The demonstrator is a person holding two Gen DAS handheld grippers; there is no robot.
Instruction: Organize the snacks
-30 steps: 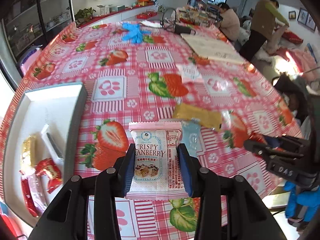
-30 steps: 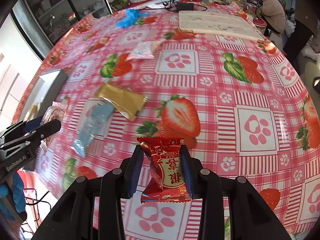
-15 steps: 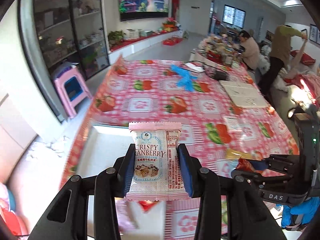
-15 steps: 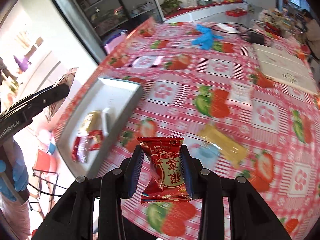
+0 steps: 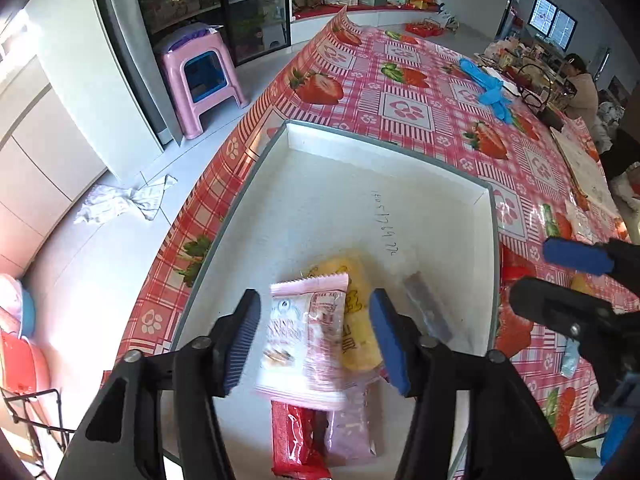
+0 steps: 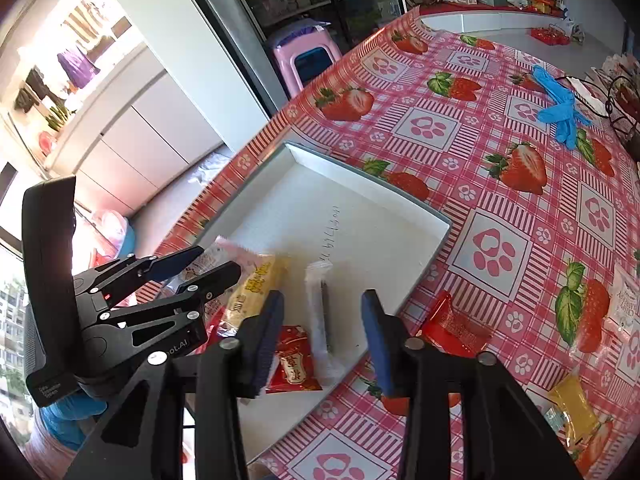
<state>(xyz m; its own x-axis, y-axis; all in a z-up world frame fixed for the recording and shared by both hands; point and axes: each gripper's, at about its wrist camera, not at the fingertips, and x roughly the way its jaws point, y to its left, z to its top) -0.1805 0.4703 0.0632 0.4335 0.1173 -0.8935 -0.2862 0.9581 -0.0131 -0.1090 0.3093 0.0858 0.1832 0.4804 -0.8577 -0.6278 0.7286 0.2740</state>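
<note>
A white tray [image 5: 400, 208] with a grey rim lies at the table's edge, also in the right wrist view as the tray [image 6: 360, 216]. My left gripper [image 5: 314, 312] hangs over its near end, jaws opening. The pink cranberry packet [image 5: 304, 340] is blurred between them, free of both pads. Under it lie a yellow snack [image 5: 358, 320], a red packet [image 5: 296, 444], a pale pink packet [image 5: 354, 428] and a clear-wrapped dark bar [image 5: 428, 312]. My right gripper [image 6: 322, 304] is also opening above the tray's near edge. Its red packet [image 6: 294, 364] lies loose in the tray beside the left pad.
On the strawberry tablecloth right of the tray lie another red packet [image 6: 454, 326], a yellow packet [image 6: 572, 404] and a white cranberry packet [image 6: 624, 296]. Blue gloves [image 6: 560, 116] lie farther back. A pink stool [image 5: 200, 76] stands on the floor beyond the table edge.
Both grippers swung left from the open tablecloth to over the tray. Both have opened, letting go of the cranberry packet and the red packet.
</note>
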